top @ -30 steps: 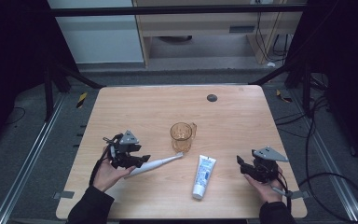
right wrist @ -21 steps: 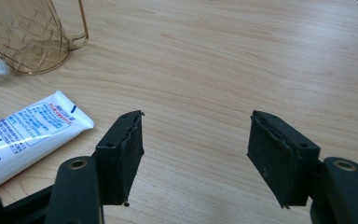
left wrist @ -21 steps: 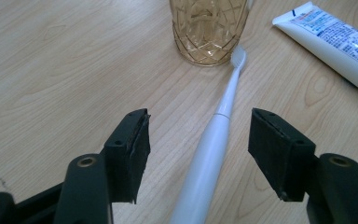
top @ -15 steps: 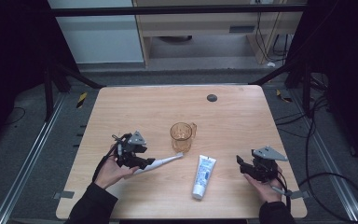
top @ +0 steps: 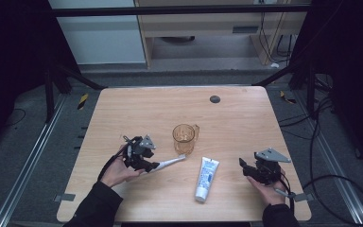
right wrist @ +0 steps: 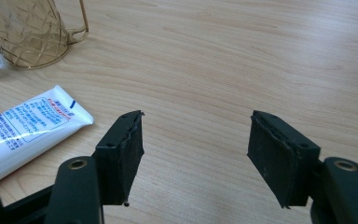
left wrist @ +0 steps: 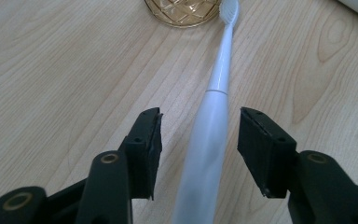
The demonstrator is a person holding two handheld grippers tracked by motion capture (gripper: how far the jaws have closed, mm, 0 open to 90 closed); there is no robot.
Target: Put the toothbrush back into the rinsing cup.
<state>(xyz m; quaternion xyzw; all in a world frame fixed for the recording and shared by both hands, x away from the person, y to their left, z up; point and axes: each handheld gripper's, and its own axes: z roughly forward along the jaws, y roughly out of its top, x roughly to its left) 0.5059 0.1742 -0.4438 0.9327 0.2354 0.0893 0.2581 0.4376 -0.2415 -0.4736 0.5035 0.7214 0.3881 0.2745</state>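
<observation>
A white electric toothbrush point(left wrist: 214, 121) lies flat on a light wooden table point(top: 246, 118), its slim neck running from a thicker, smooth handle to a small bristled head that rests just beside the base of an amber, cut-pattern plastic mug point(top: 184, 138). A thin seam rings the brush where neck meets handle; no brand name shows on it. The left gripper point(left wrist: 199, 149) straddles the handle, its jaws having just been closing, with the handle between them and a visible gap on each side, so nothing is clamped. At the table's near right, the right gripper point(right wrist: 196, 156) rests with jaws spread over bare wood, grasping nothing. Between the two hands lies a white toothpaste tube point(top: 206, 178), printed with blue text and a barcode; the lettering is too small to read.
</observation>
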